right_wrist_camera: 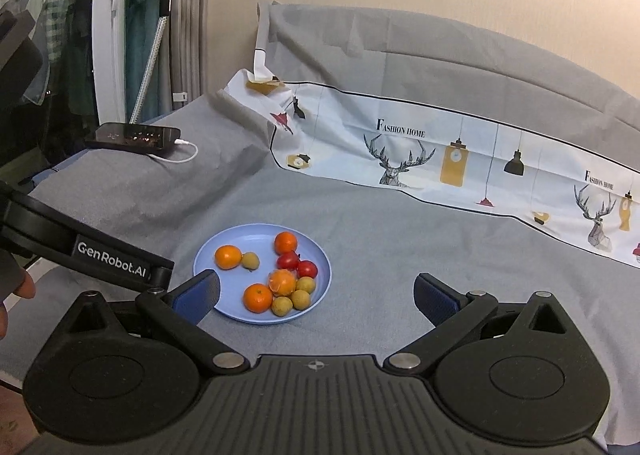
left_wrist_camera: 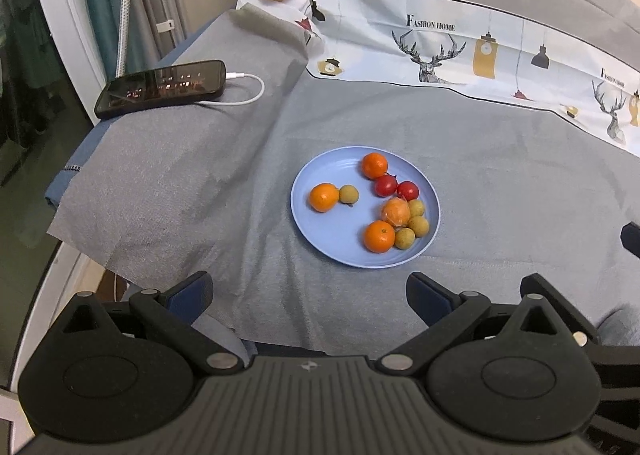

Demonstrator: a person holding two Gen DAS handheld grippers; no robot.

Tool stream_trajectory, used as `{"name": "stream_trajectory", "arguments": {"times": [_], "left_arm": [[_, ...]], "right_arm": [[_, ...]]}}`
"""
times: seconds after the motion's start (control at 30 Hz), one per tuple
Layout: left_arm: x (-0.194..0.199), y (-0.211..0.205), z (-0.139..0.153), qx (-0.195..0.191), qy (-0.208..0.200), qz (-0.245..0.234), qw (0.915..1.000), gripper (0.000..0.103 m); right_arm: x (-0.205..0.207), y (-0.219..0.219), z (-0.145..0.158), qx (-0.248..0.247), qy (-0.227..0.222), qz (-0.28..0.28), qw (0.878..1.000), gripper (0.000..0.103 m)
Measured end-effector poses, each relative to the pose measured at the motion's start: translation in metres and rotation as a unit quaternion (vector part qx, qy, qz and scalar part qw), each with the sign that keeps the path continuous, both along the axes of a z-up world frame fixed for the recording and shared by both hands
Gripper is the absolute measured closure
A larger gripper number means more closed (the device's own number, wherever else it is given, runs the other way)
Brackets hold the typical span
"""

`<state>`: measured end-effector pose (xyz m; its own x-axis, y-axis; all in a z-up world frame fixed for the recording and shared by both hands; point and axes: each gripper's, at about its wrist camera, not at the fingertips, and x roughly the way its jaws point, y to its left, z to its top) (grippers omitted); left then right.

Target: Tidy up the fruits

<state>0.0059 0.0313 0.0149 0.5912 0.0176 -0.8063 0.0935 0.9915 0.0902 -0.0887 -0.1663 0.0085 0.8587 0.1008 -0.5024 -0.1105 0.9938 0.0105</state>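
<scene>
**Fruit all on plate, both grippers empty and hovering short of it**

Left gripper (left_wrist_camera: 310, 295): jaws spread wide, nothing between them, held above the grey cloth (left_wrist_camera: 180, 183) on the near side of the round pale-blue plastic plate (left_wrist_camera: 320, 231). Right gripper (right_wrist_camera: 316, 295): jaws also spread, empty; its left pad overlaps the plate's near rim in view, contact can't be confirmed.

On the plate:
- three whole orange mandarins (left_wrist_camera: 379, 236), one at the near edge, one far, one left
- one peeled mandarin (left_wrist_camera: 395, 212) near the middle
- two red cherry tomatoes (left_wrist_camera: 386, 185) touching each other
- four small tan longans (left_wrist_camera: 405, 238), three clustered beside the peeled mandarin, one touching the left mandarin

Handling, my read:
- All light.
- Whole mandarins: firm skin, round, will roll. Grip across the widest part.
- Tomatoes: smooth, slippery, bruise easily. Low force.
- Longans: small with a hard shell, likely to squirt out of the pads.
- Peeled mandarin: soft, will crush. Lightest pinch, take last.

Clustered pieces touch, so grabbing one may nudge neighbours. The near-edge mandarin looks easiest.

Off-task: black smartphone (left_wrist_camera: 160, 89) on a white cable (left_wrist_camera: 244, 95), well apart, far left.
</scene>
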Motion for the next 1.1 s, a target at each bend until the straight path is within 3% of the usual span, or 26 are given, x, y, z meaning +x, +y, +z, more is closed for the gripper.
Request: {"name": "stream_trajectory", "arguments": {"times": [0.5,0.8,1.1], "left_arm": [[-0.012,0.001,0.013,0.001,-0.028,0.005,0.9996,0.0],[-0.008,-0.004,0.016,0.029,-0.042,0.033,0.9982,0.0],[-0.006,-0.008,0.007,0.039,-0.019,0.004,0.9991,0.0]], "right_arm": [[-0.012,-0.003,0.005,0.002,-0.009,-0.011,1.0,0.001],[-0.014,-0.009,0.003,0.001,-0.011,-0.012,1.0,0.001],[-0.009,-0.008,-0.005,0.008,0.006,-0.01,1.0,0.001]]}}
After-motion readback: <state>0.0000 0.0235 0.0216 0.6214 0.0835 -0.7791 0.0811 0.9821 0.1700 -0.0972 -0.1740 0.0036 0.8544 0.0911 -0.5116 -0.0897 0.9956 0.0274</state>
